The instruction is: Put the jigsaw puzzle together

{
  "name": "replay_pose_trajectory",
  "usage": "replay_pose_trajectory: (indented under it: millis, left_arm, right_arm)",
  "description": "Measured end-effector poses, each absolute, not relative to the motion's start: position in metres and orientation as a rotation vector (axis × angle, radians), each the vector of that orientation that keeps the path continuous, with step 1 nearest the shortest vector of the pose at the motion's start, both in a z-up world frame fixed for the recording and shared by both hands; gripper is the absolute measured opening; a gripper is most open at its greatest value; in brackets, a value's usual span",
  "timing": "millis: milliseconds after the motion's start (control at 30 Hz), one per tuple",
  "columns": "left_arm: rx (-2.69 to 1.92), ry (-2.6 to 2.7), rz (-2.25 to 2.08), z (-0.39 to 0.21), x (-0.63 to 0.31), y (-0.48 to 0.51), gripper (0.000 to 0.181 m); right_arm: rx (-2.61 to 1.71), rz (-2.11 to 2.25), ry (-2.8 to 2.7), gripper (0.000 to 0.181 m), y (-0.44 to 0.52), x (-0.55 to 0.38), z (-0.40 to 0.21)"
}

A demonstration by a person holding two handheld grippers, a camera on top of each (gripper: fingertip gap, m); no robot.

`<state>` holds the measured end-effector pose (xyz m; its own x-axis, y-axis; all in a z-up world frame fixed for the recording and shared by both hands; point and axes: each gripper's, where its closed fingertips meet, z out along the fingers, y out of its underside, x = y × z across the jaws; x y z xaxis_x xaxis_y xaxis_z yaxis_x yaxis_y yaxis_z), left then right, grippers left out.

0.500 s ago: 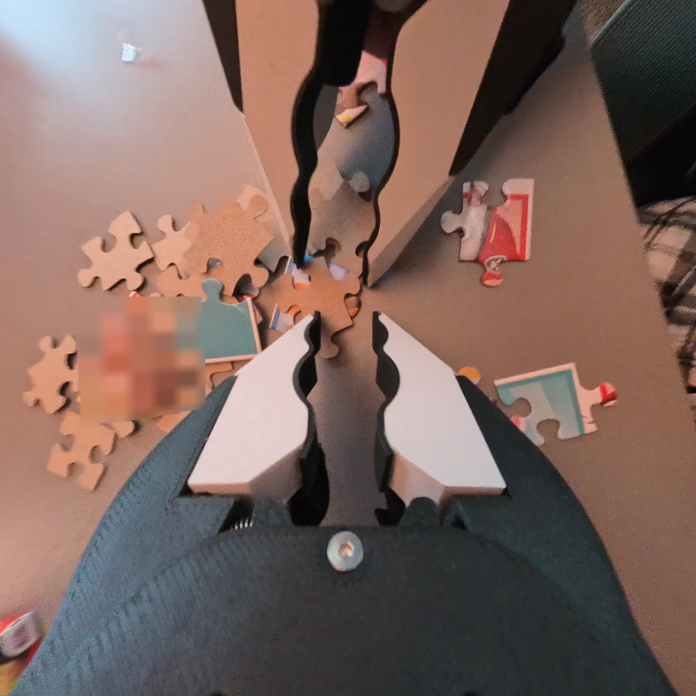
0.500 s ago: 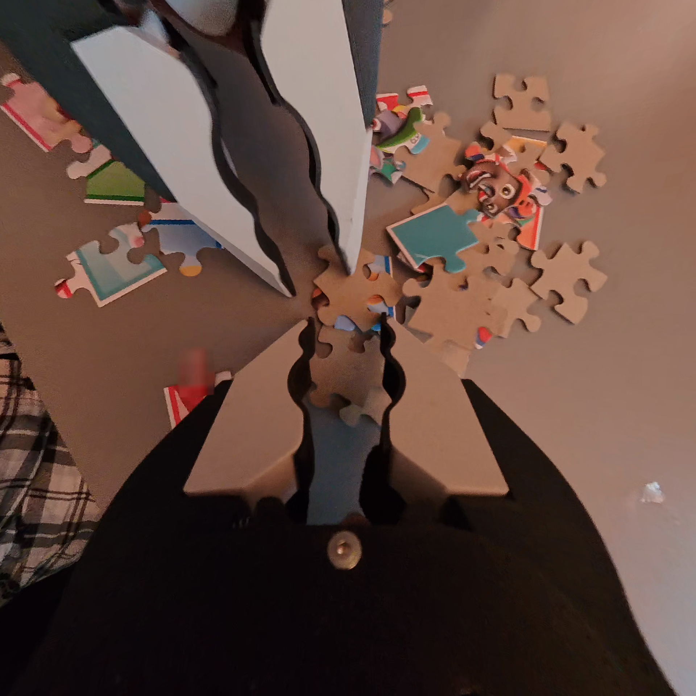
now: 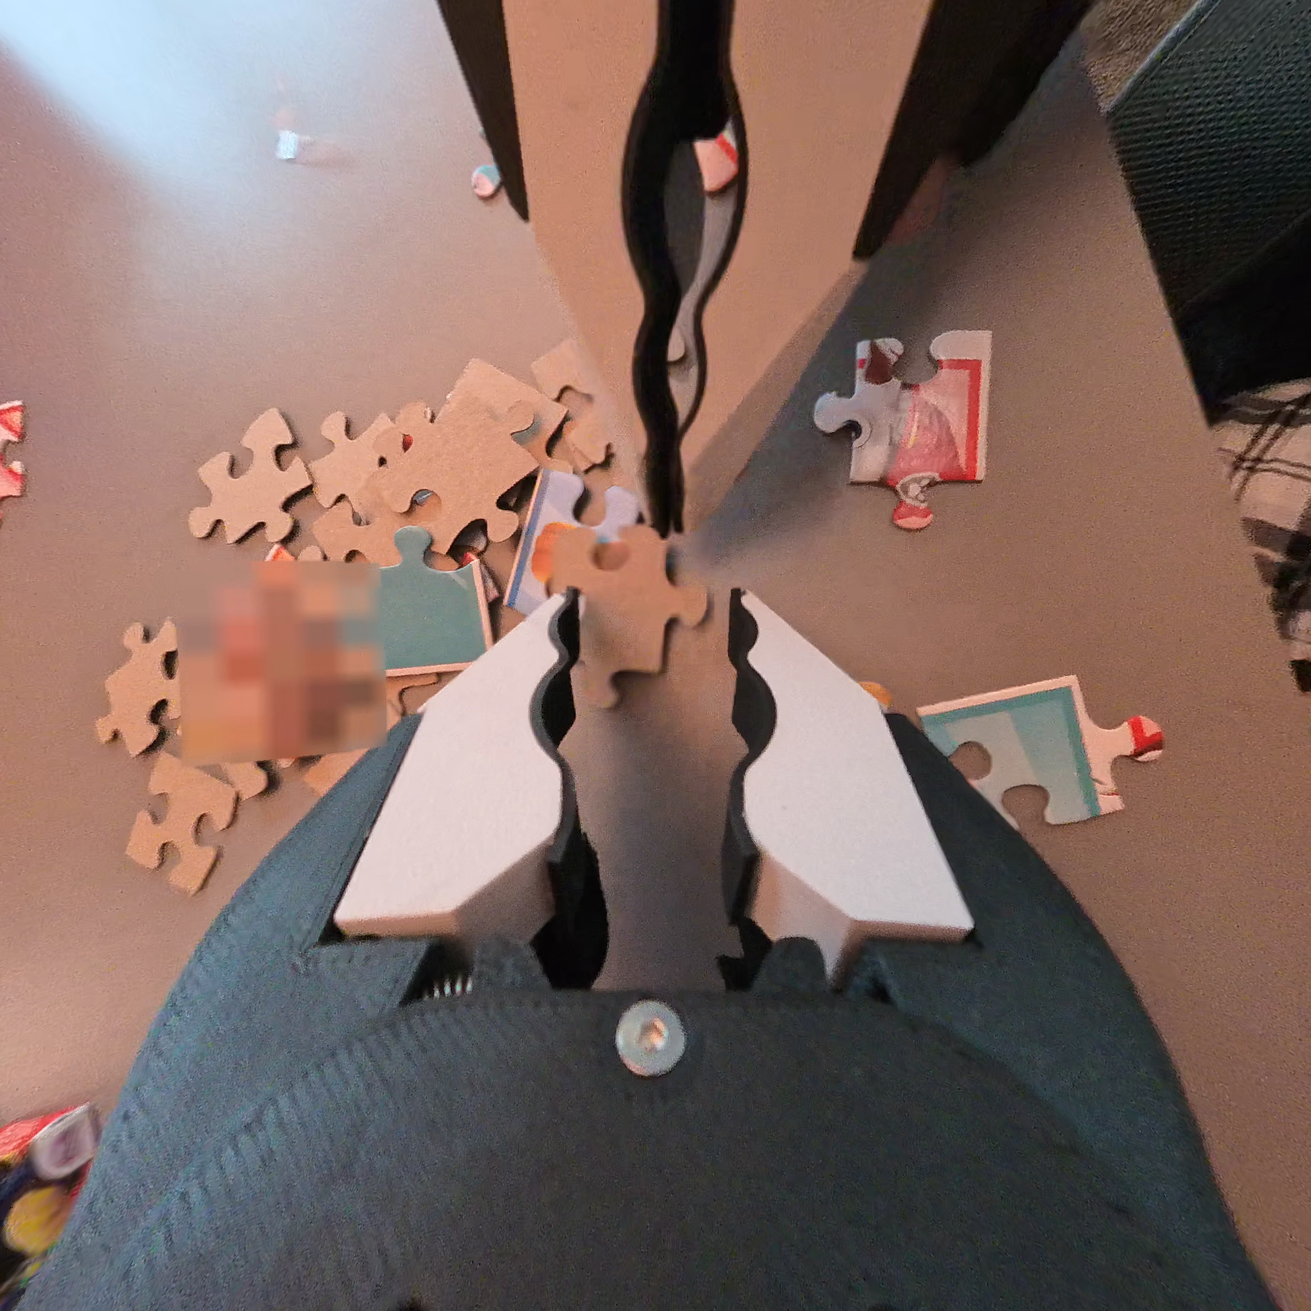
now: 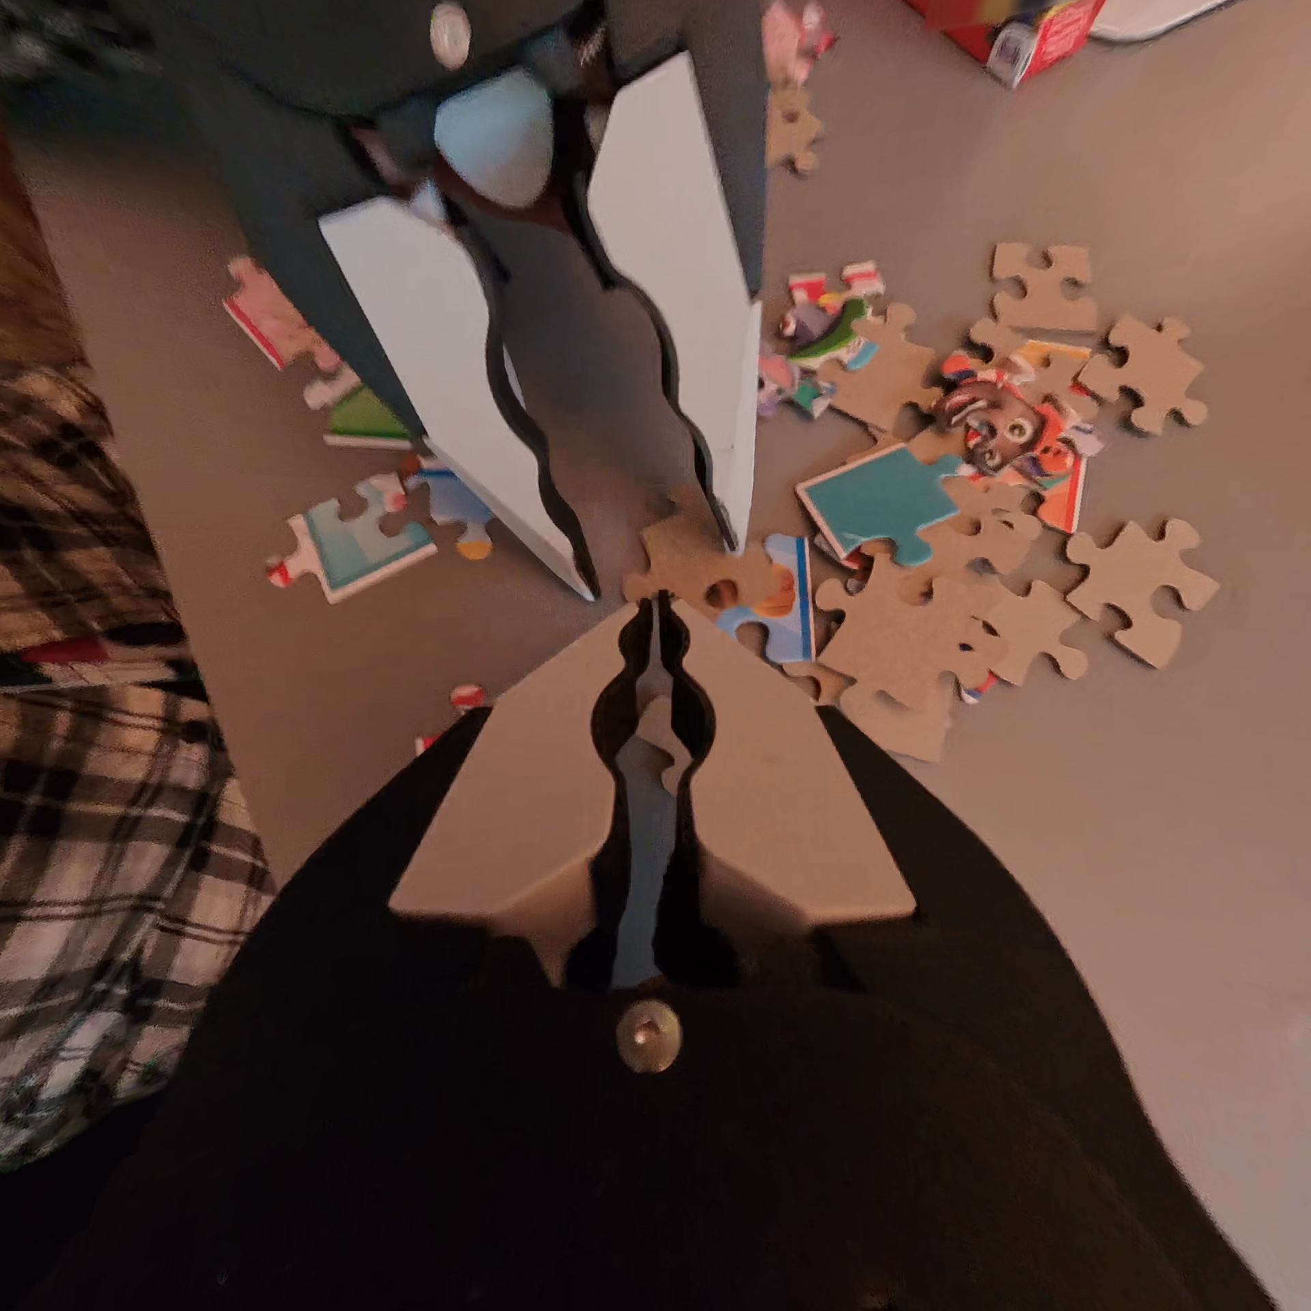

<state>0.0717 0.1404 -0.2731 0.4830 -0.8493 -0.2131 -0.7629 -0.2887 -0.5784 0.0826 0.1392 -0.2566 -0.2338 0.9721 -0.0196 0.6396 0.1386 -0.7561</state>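
Observation:
A brown, face-down puzzle piece [image 3: 631, 610] hangs tilted above the grey table [image 3: 887, 638], pinched at one edge by my right gripper [image 4: 656, 603], which is shut on it. In the right wrist view the piece [image 4: 695, 560] sticks out past the fingertips. My left gripper [image 3: 653, 603] is open, and the piece hangs between its white fingers [image 3: 482, 766] without being clamped. The right gripper [image 3: 663, 525] comes down from the top of the left wrist view. A blue and orange piece [image 4: 780, 603] lies face up just below.
A pile of mostly face-down pieces [image 4: 922, 624] lies beside the grippers, with a teal piece [image 4: 880, 496] on it. Loose face-up pieces [image 3: 922, 426] [image 3: 1029, 745] lie on the other side. A red box [image 4: 1029, 35], plaid cloth [image 4: 85, 709] and a dark mesh object [image 3: 1220, 177] border the table. Only a small space, under 4 cm, lies between the two pairs of fingers.
My right gripper has shut on the brown piece and lifted it off the pile, baring the blue and orange piece under it. My left gripper has opened a little wider.

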Motion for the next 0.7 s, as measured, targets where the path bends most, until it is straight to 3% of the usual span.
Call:
replay_pose_trajectory:
  millis: [200, 367, 700]
  left_arm:
    - [-2.069, 1.368, -0.074, -0.273, 0.066, 0.136, 0.034]
    - [-2.128, 1.316, -0.09, -0.27, 0.054, 0.143, 0.038]
    - [-2.219, 1.175, -0.155, -0.272, 0.028, 0.158, 0.046]
  right_arm:
    - [-1.586, 0.908, -1.918, 0.002, 0.146, 0.082, -0.254]
    - [-1.528, 0.673, -1.875, 0.047, 0.178, 0.063, -0.251]
    - [-1.569, 0.63, -1.98, 0.029, 0.201, 0.031, -0.271]
